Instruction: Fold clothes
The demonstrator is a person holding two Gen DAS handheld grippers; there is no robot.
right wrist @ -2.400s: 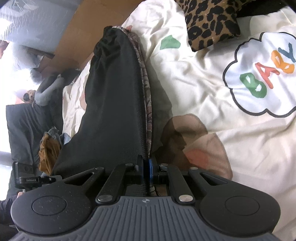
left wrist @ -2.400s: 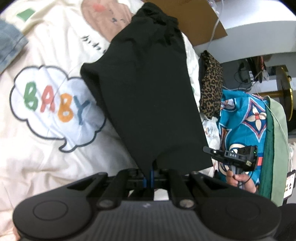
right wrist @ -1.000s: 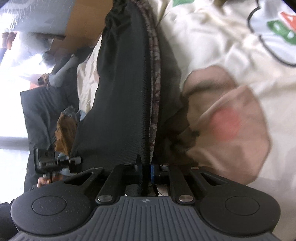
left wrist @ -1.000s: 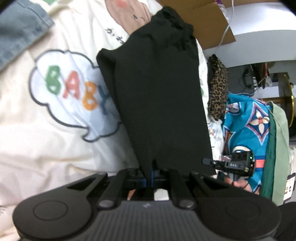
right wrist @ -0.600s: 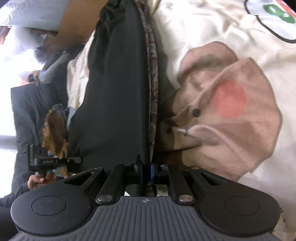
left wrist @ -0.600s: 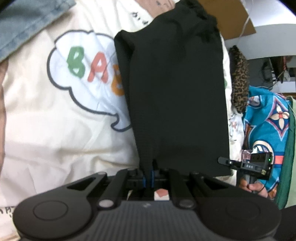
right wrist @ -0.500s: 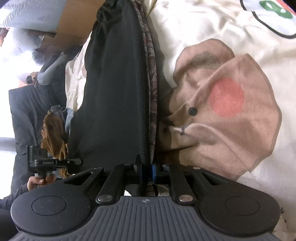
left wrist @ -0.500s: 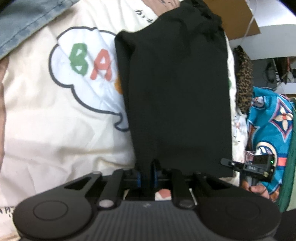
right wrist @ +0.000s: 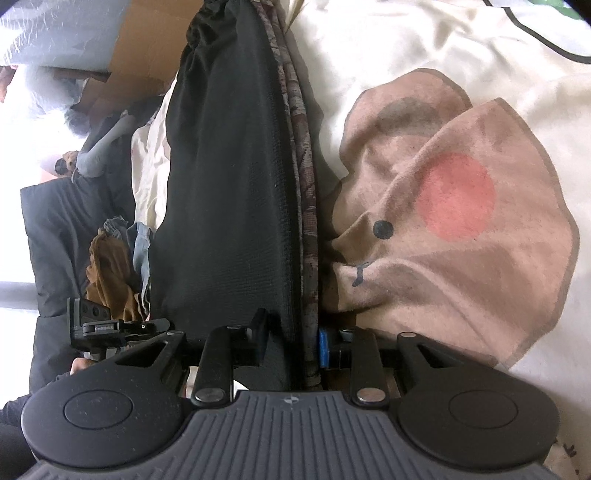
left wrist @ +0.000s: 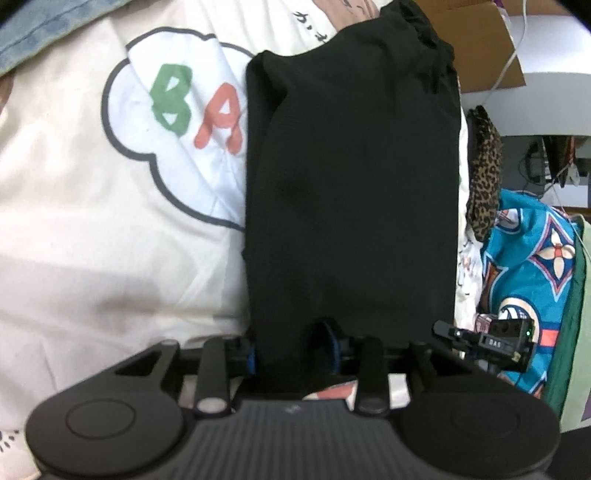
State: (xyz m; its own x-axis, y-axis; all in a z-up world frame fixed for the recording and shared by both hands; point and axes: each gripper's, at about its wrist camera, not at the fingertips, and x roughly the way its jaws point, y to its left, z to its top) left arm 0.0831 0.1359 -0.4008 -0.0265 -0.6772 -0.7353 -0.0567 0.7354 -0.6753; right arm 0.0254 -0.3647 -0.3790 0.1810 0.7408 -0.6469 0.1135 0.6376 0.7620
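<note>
Left wrist view: one black garment lies folded lengthwise on the cream bedcover, covering the right part of its printed speech bubble; the near hem runs between the fingers of the left gripper; its jaws are opening, the blue pads standing clear of the cloth on both sides, so nothing is clamped. Judgement: the fold has been laid down and the hem is being let go so the garment rests flat. One other gripper shows at the right edge, the right gripper, level with the same hem; one leopard-print item, one blue patterned cloth and one cardboard box lie beyond; a strip of denim crosses the upper left corner.

Right wrist view: the same garment is seen edge-on, a patterned inner layer showing along its right side; the right gripper straddles the hem, jaws opening, cloth between them but not pressed. One bear print lies beside it on the bedcover; the left gripper appears at the far corner of the hem; two grippers in all, one at each corner, presumably to keep the edge straight.
</note>
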